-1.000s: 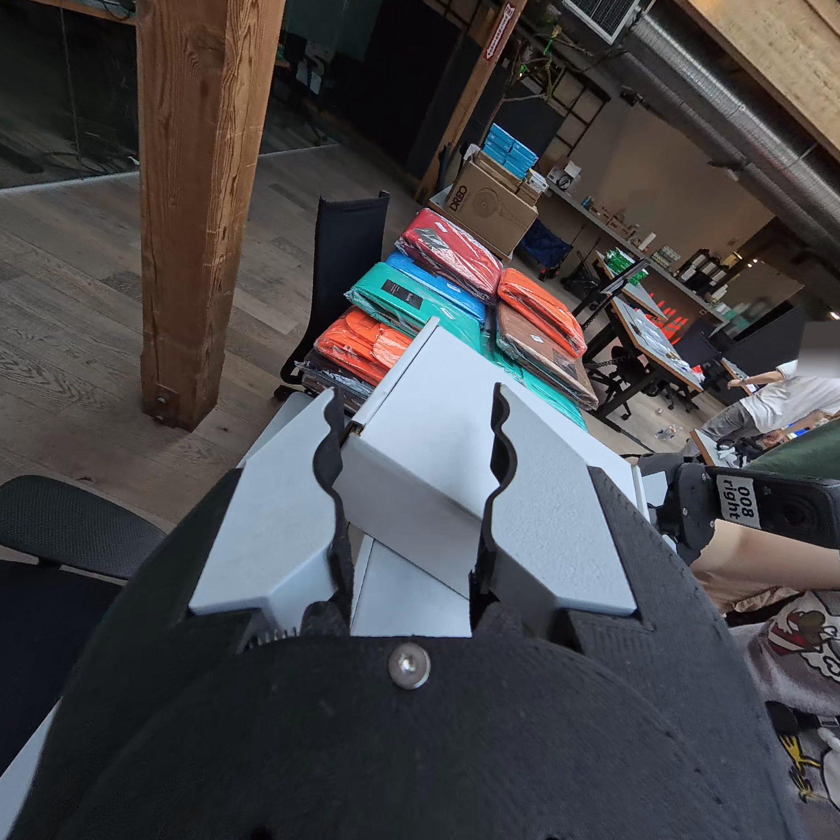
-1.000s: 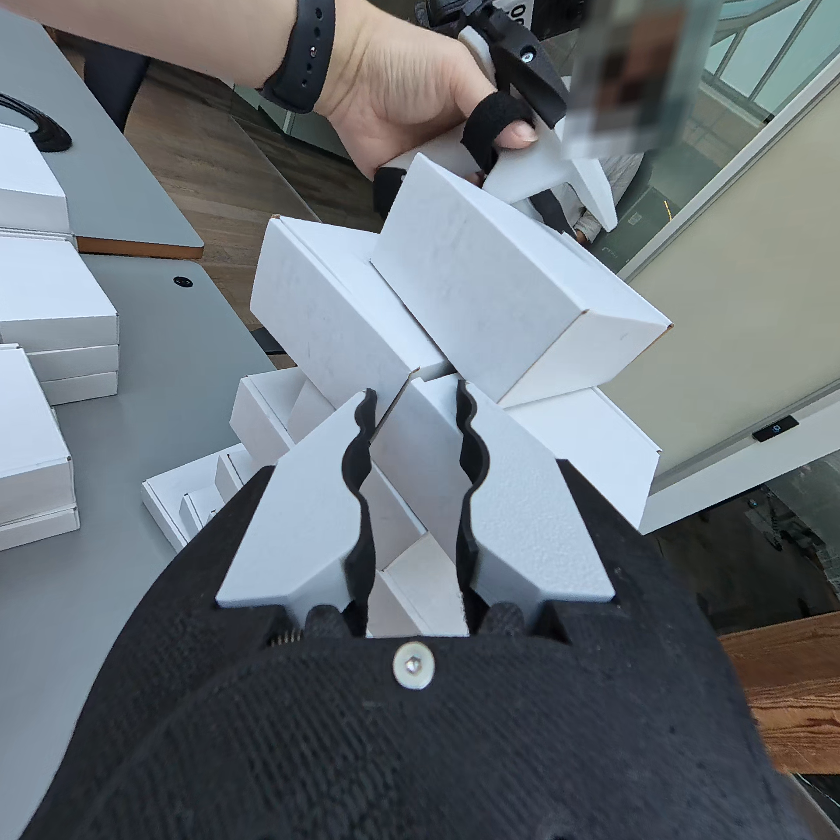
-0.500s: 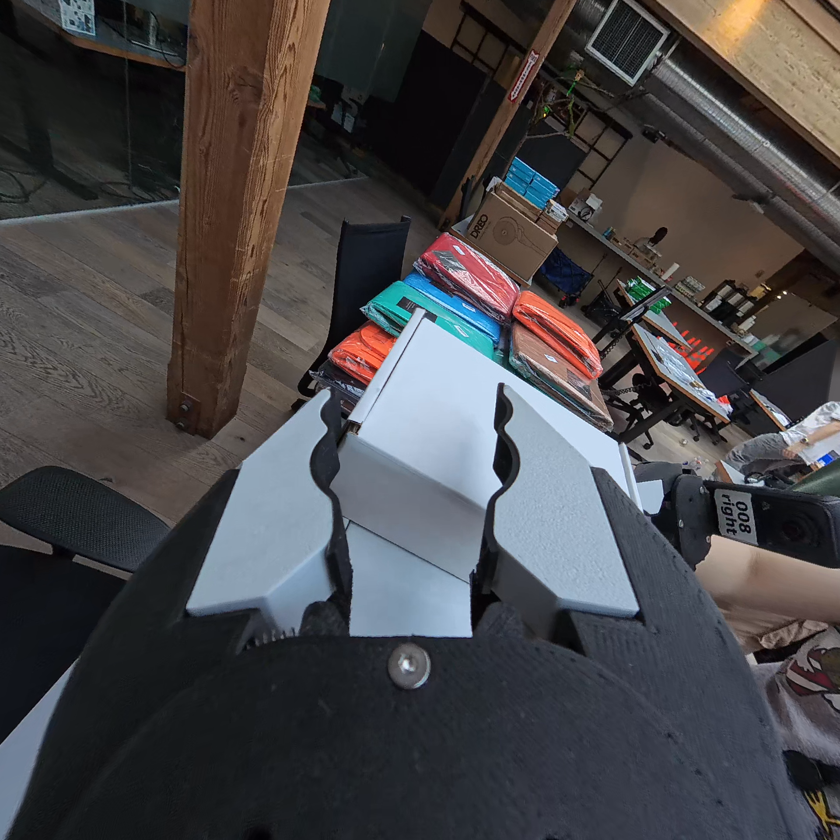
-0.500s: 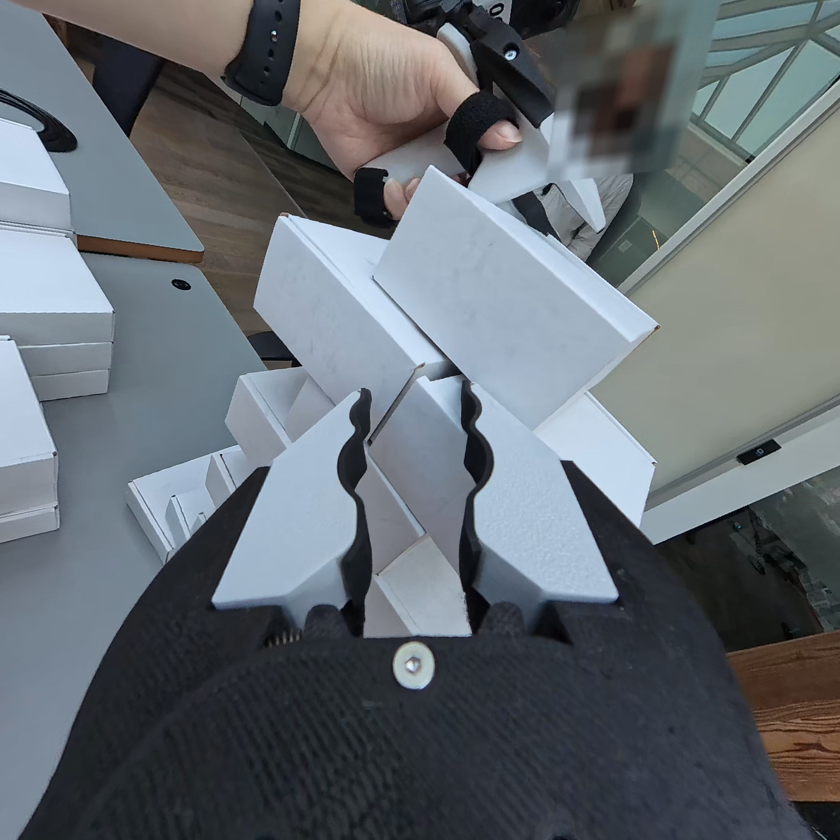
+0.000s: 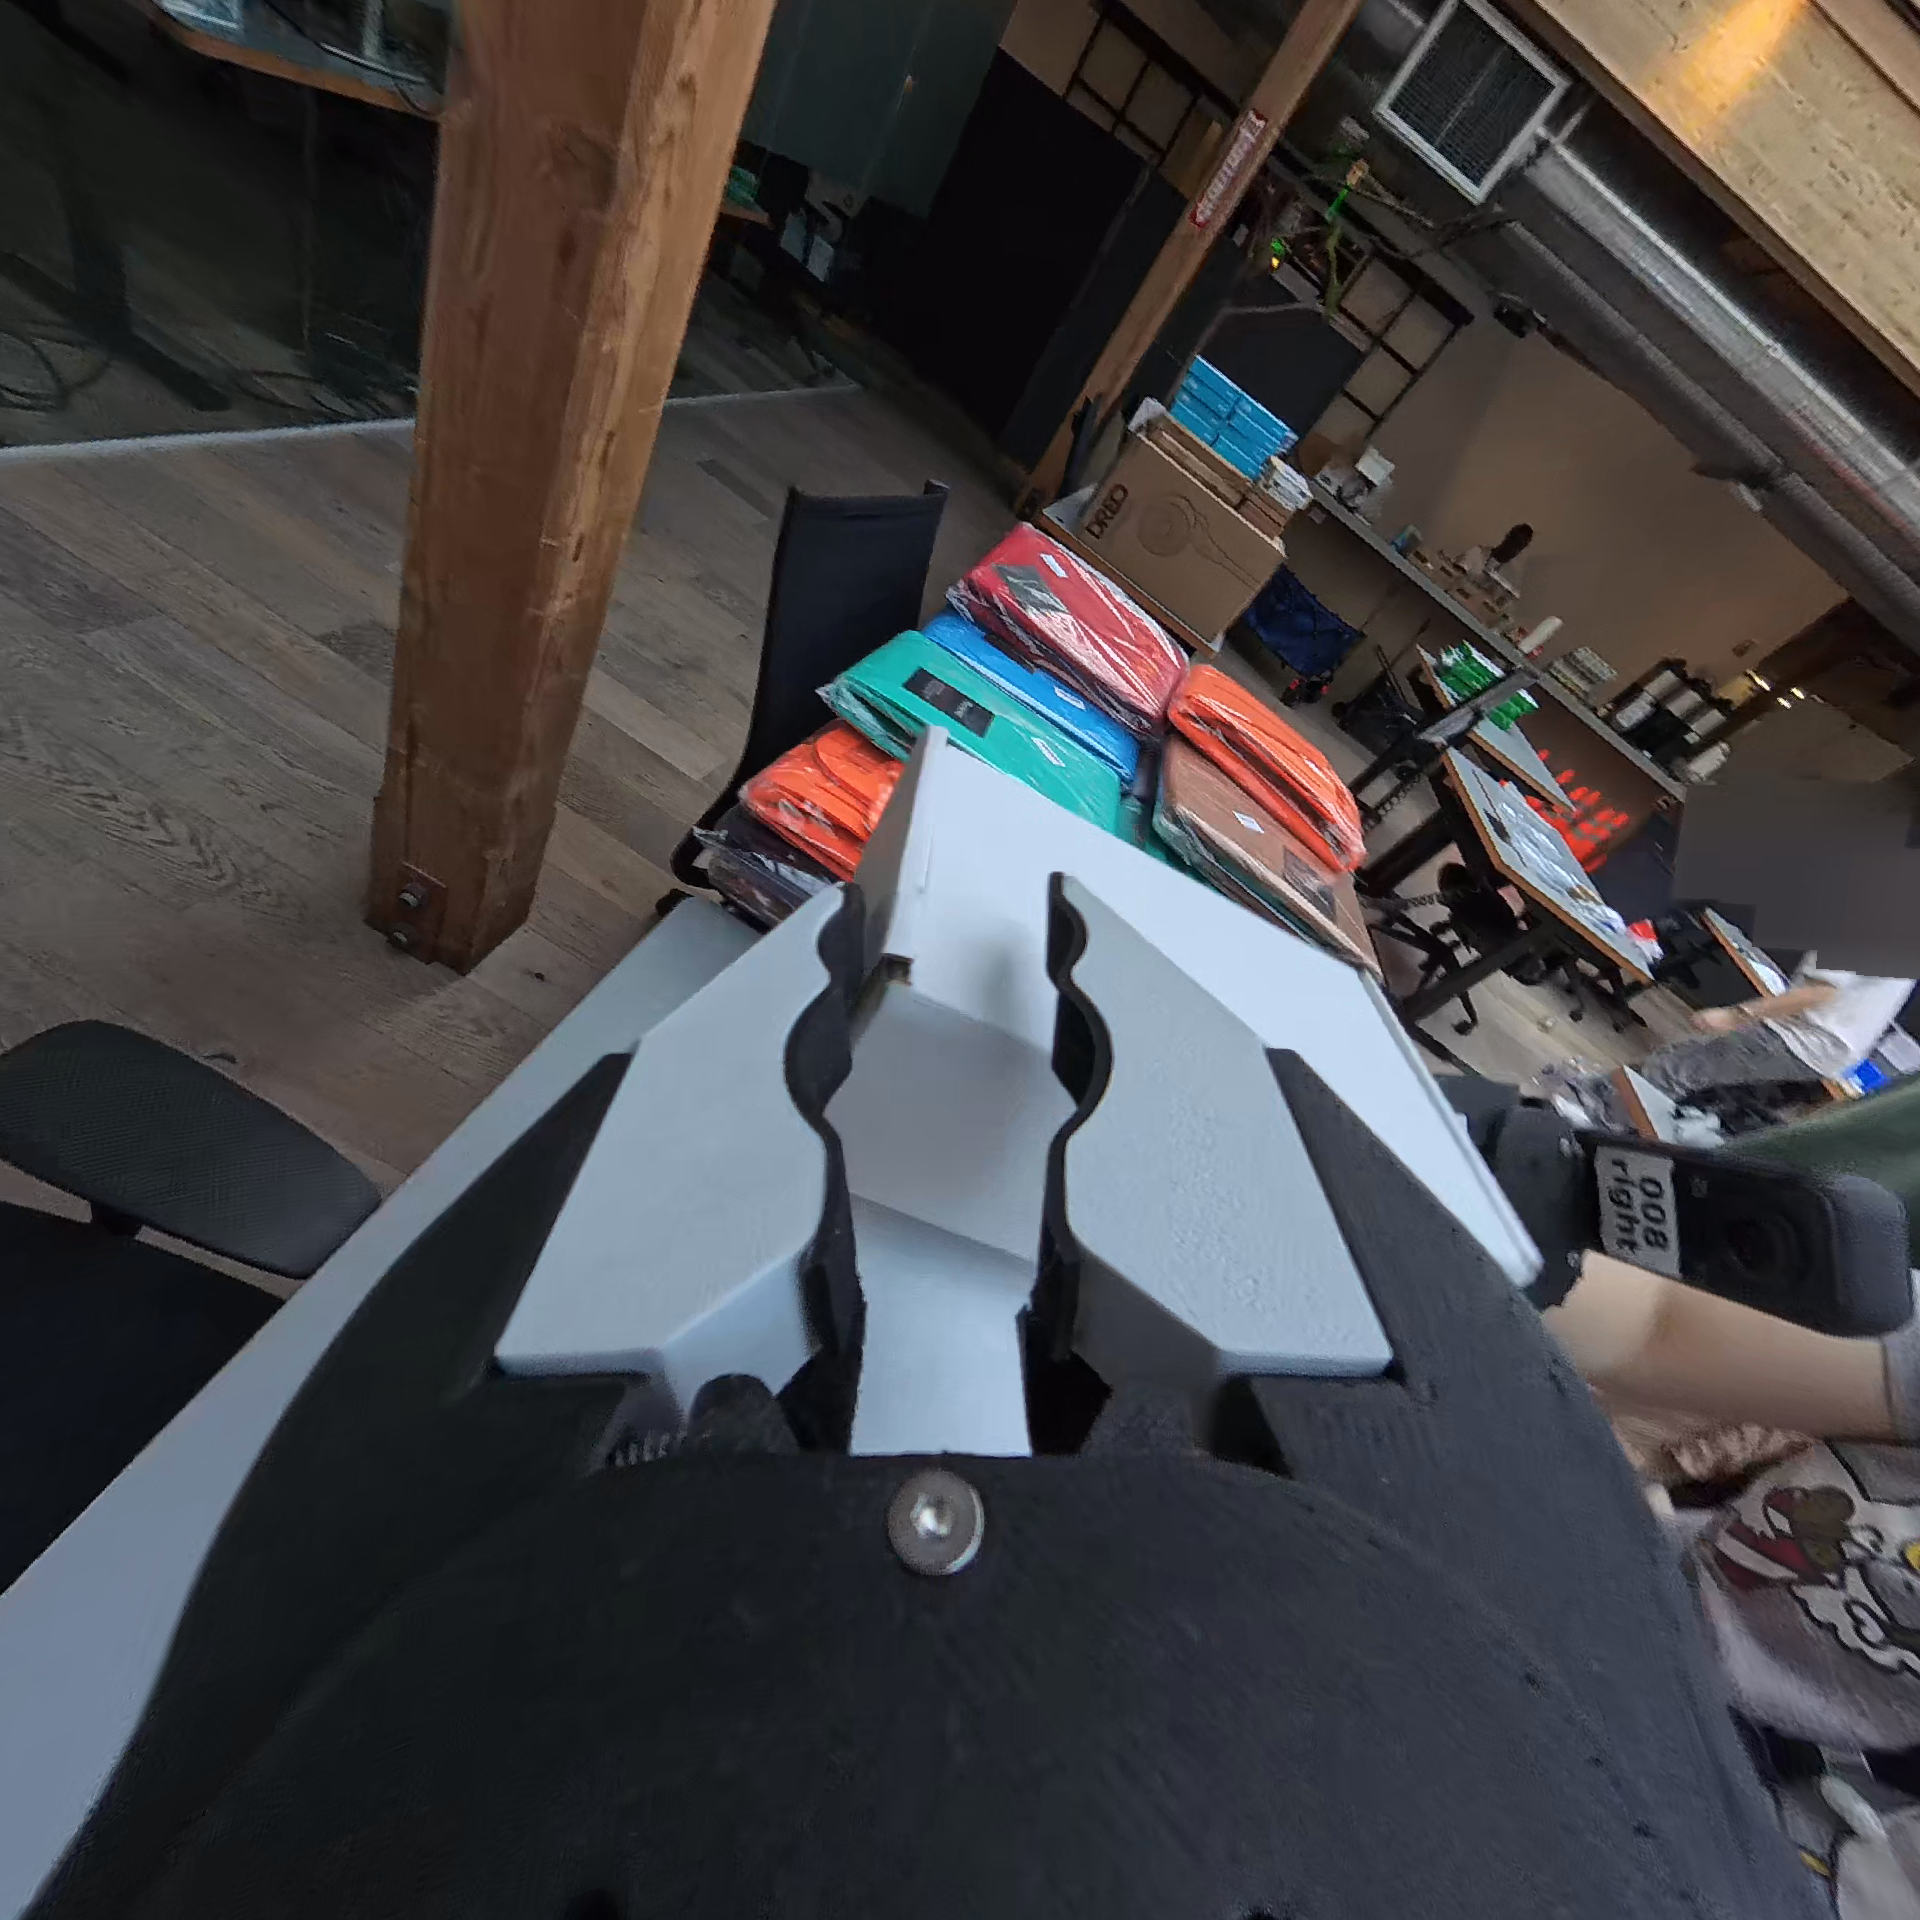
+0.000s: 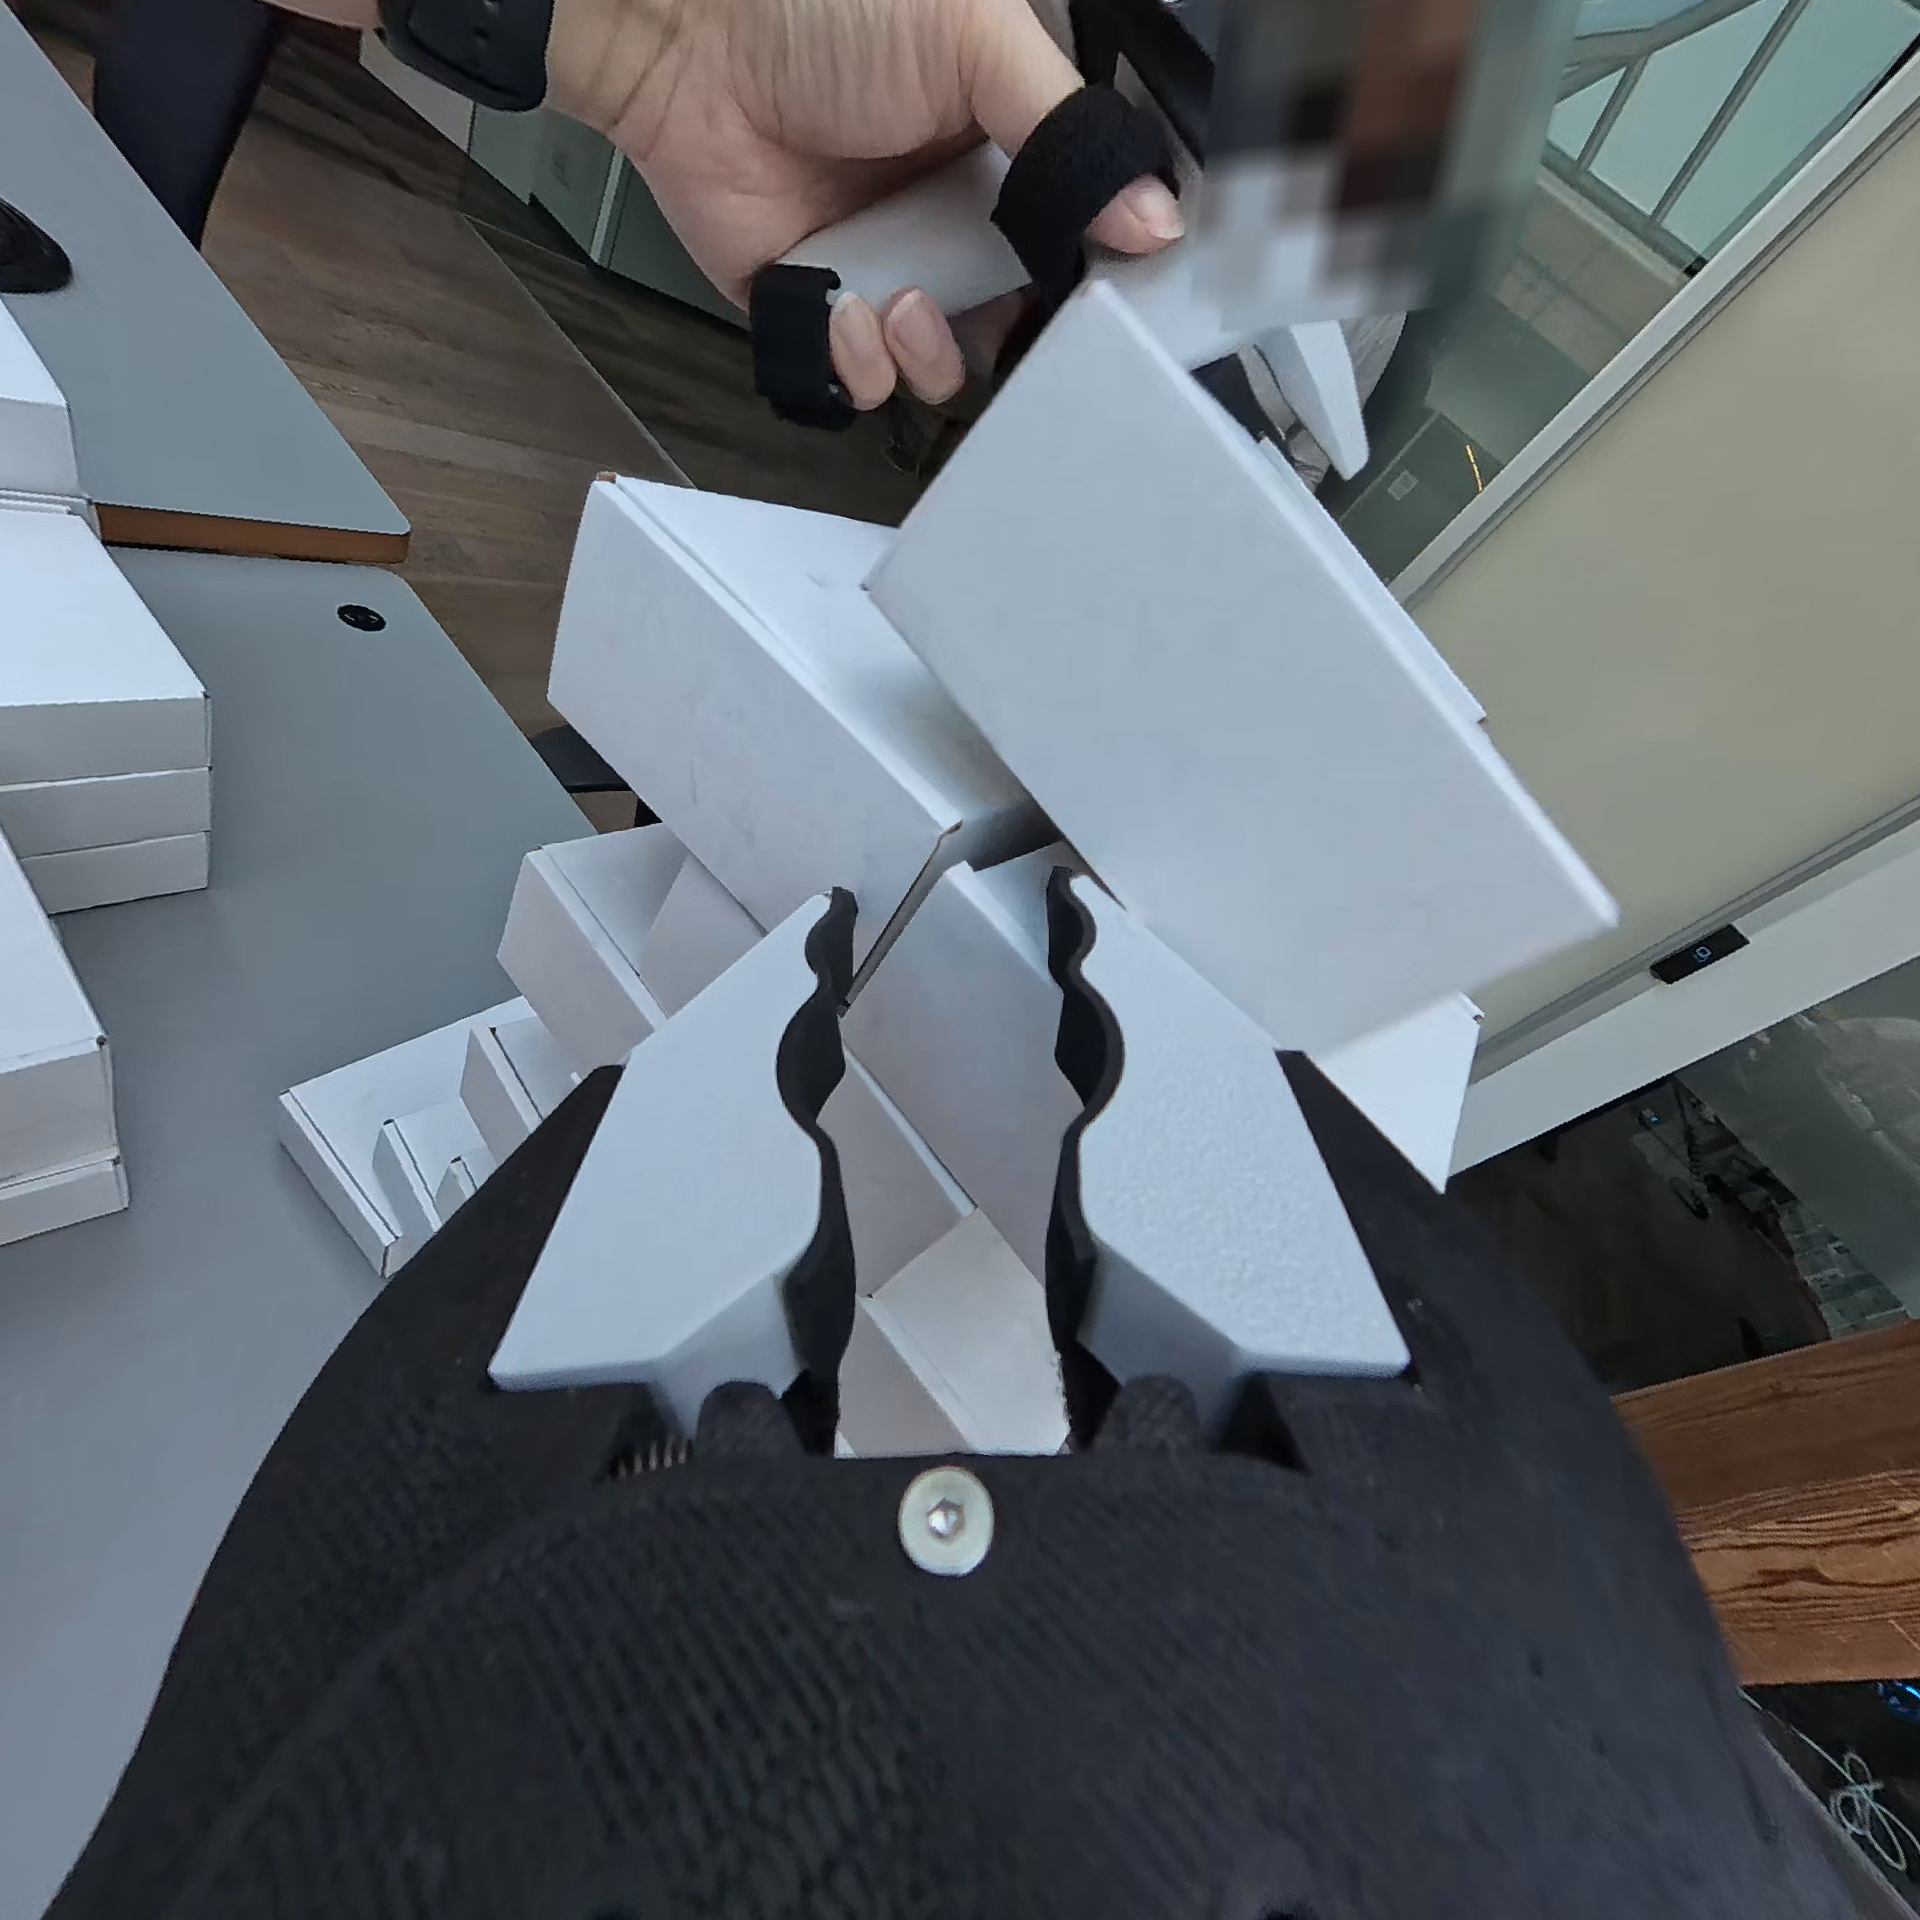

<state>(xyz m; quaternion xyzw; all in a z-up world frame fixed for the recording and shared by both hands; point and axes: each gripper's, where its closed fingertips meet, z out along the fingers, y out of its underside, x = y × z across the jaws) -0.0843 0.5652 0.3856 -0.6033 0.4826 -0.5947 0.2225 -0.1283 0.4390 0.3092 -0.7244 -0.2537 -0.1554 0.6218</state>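
Note:
My left gripper (image 5: 954, 899) is shut on the near end of a white box (image 5: 1164, 935), which reaches forward and to the right with a thin flap edge raised at its left. In the right wrist view a hand (image 6: 831, 114) holds that gripper at the top, and the box (image 6: 1195, 675) hangs tilted. My right gripper (image 6: 951, 896) is shut on a white carton (image 6: 956, 1049) just under the tilted box. I cannot tell whether the two are joined. The right gripper's camera body (image 5: 1745, 1242) shows at the box's far right end.
More white boxes lean behind the carton (image 6: 727, 707), and an open flat one (image 6: 416, 1132) lies on the grey table (image 6: 260, 935). Stacked white boxes (image 6: 94, 748) stand at the left. Beyond the table stand a wooden post (image 5: 561, 416), a black chair (image 5: 156, 1143) and coloured packs (image 5: 1039, 665). The left gripper's tips are roughly 15 centimetres from the right gripper's.
The box in my left gripper has tipped more steeply and turned, so a thin flap edge shows. The hand and left gripper have come nearer in the right wrist view. Both grips hold.

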